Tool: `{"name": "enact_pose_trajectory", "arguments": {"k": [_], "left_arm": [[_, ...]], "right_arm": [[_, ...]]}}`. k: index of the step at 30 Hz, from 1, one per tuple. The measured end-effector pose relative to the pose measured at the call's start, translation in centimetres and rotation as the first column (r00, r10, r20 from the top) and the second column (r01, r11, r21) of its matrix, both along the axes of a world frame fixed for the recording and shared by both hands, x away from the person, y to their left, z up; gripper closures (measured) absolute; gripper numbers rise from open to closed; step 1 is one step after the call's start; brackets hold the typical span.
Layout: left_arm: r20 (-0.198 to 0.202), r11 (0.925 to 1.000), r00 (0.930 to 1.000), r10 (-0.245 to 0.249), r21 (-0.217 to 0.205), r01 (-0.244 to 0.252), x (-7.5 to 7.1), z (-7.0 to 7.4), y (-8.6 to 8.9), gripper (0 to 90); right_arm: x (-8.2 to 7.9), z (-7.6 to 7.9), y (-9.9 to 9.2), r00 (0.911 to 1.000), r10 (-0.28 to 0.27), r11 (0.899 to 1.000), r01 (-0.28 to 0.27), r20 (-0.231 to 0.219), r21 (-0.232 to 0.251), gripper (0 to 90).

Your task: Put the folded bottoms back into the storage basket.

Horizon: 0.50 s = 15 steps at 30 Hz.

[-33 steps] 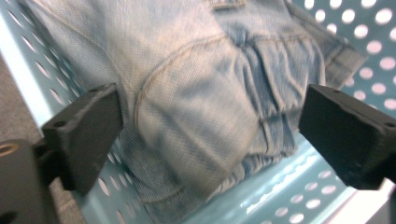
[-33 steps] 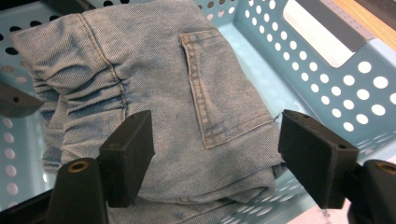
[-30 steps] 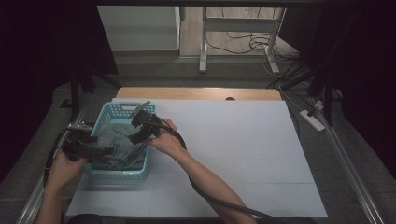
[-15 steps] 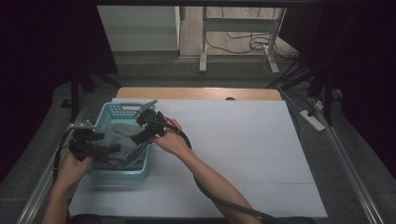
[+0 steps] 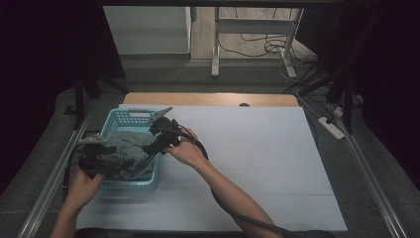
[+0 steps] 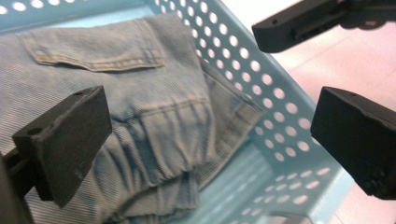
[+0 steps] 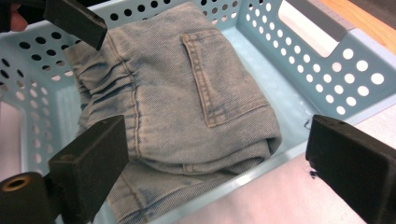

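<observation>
Folded light-blue jeans (image 5: 125, 144) lie in a pale blue perforated basket (image 5: 130, 118) at the table's left. My left gripper (image 5: 113, 163) hangs open over the basket's near left part. Its jaws stand wide apart above the jeans (image 6: 140, 93) and the basket wall (image 6: 243, 65). My right gripper (image 5: 154, 148) is open at the basket's right rim and points down into it. In the right gripper view the jaws of the right gripper (image 7: 219, 172) straddle the jeans (image 7: 187, 93) and the basket's near rim (image 7: 224, 191). Neither gripper holds anything.
The basket stands on a white sheet (image 5: 257, 163) that covers the table. A wooden edge (image 5: 213, 99) shows at the back. Metal rails (image 5: 49, 183) run along both sides, and a power strip (image 5: 331, 126) lies off to the right.
My left gripper has drawn a little toward the basket's near end. The right gripper has shifted slightly right along the rim. The jeans lie as before.
</observation>
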<state>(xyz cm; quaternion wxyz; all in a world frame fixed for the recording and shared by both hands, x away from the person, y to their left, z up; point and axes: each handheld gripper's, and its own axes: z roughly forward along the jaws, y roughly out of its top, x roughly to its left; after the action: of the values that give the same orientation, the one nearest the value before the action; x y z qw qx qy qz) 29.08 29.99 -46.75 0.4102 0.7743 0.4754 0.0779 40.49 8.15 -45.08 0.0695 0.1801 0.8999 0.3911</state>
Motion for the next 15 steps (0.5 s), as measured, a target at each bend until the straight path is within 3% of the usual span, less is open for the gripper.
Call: {"name": "enact_pose_trajectory", "arguments": {"k": [6,15], "left_arm": [[-0.003,0.9997,0.9998,-0.021,-0.015,0.021,-1.5,0.0,-1.0,0.0],[0.007,0.9993,0.9993,-0.038,-0.001,0.038,-3.4,0.3,-1.8,0.0]], "right_arm": [[-0.4,-0.1,-0.5,0.9999,0.009,1.0,-0.009,-0.009,-0.003,2.9],[-0.8,0.0,-1.4,0.9997,0.019,1.0,-0.019,-0.015,0.002,1.9]]}}
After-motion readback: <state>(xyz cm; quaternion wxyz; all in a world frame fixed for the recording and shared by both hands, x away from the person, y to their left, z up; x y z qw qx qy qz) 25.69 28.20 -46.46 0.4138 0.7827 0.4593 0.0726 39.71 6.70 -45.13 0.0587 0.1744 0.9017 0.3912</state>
